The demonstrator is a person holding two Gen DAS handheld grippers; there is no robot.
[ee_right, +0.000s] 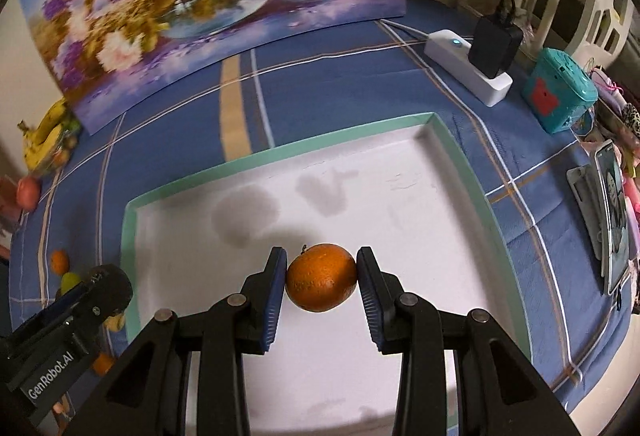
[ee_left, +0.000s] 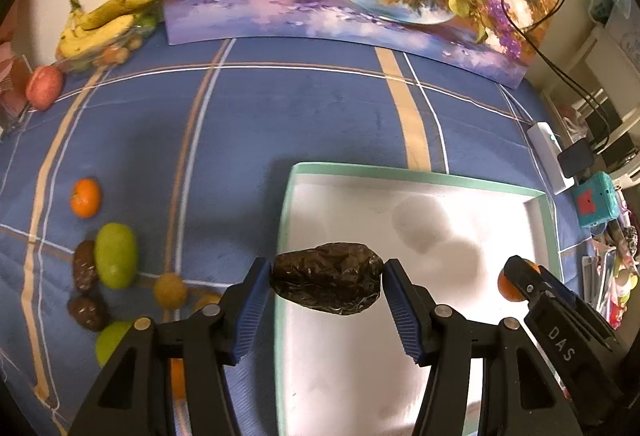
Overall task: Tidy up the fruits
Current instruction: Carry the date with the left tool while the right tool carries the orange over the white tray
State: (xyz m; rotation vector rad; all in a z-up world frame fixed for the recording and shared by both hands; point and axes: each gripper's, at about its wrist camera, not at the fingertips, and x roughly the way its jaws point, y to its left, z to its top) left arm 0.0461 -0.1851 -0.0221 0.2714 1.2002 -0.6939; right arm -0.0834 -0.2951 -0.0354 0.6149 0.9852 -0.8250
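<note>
Dark wrinkled fruit (ee_left: 326, 284) is pinched between the left gripper (ee_left: 324, 290) fingers, held over the near-left edge of the white tray (ee_left: 420, 178), apparently clear of its floor, though that cannot be confirmed. Orange (ee_right: 321, 277) is pinched between the right gripper (ee_right: 321, 286) fingers, held above the tray's middle; contact with the floor cannot be told either. Step in hand is judged to be placing both fruits in the tray. To be done well: each fruit should be lowered until seated before the fingers are spread, the round orange especially, since rolling is likely; the dark fruit should be carried inward past the rim first, and the two set apart so like fruits can be grouped. Left view alone shows the remaining pile on the blue checked cloth (ee_left: 240, 124): small orange (ee_left: 85, 198), green fruit (ee_left: 116, 255), brown fruits (ee_left: 83, 270), plus bananas (ee_left: 104, 20) and a red apple (ee_left: 45, 87) at the back. Right view alone shows the full tray interior, still empty, along with the power strip (ee_right: 468, 66) and teal box (ee_right: 560, 90).
</note>
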